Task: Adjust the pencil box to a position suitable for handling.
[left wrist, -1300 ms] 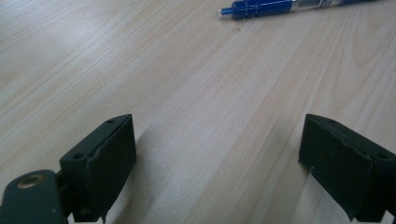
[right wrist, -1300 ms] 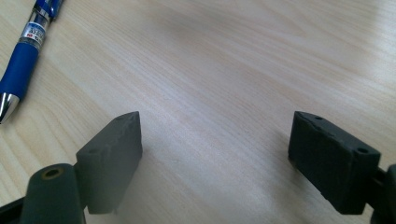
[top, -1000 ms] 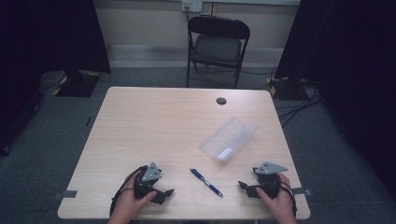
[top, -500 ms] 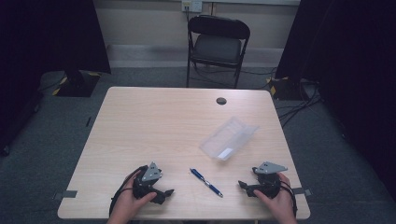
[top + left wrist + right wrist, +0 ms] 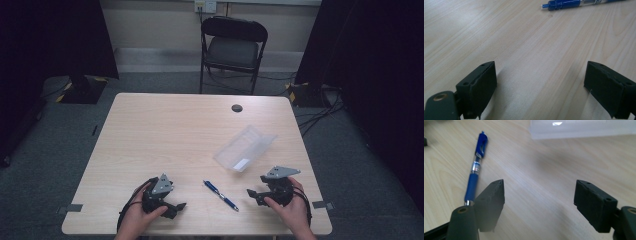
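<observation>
Right gripper (image 5: pixel 252 193) lifted, jaws narrowing (nothing between), near pen (image 5: pixel 220 195).

pen (image 5: pixel 220 195) on table (image 5: pixel 165 135) | between claws | box (image 5: pixel 244 148) behind pen

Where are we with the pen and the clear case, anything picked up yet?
Nothing is done so far: the blue pen lies on the table, apart from the clear plastic case. In hand: the right gripper sits beside the pen; its jaws have just been closing a little, with nothing between them. The left gripper rests open and empty. Still left: likely grasping the pen and dealing with the case.
</observation>
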A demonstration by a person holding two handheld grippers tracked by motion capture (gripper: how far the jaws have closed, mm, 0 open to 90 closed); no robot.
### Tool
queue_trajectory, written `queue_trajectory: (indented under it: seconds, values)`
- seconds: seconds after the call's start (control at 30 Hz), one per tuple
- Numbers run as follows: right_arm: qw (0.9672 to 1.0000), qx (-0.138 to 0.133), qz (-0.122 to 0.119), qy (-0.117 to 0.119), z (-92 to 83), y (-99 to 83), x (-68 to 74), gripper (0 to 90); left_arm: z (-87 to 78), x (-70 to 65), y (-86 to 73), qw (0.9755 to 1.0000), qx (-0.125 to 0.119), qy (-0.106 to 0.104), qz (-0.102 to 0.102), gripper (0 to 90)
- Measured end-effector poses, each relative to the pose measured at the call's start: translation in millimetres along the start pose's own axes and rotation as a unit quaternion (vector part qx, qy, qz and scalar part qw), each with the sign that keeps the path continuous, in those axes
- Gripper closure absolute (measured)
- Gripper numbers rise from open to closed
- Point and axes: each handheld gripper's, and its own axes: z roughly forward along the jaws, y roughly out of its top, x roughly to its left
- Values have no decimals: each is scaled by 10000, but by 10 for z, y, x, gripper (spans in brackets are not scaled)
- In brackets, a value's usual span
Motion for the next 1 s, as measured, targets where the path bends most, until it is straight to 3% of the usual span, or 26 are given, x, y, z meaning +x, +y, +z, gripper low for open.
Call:
queue_trajectory:
  seconds: [0.2,0.53,0.7,1.0]
  values:
    - [9997,-125,-144,181,-89,253,61,248,0,2,-1,10000,2,-9,-15,106]
    - [9984,-50,-543,152,-84,647,182,255,-2,1,0,10000,12,-1,-2,105]
    - [9975,7,-680,176,36,804,226,267,-1,0,-1,10000,7,-2,-3,106]
    - [9979,185,-543,307,409,957,226,309,-2,0,-1,10000,9,-3,-3,105]
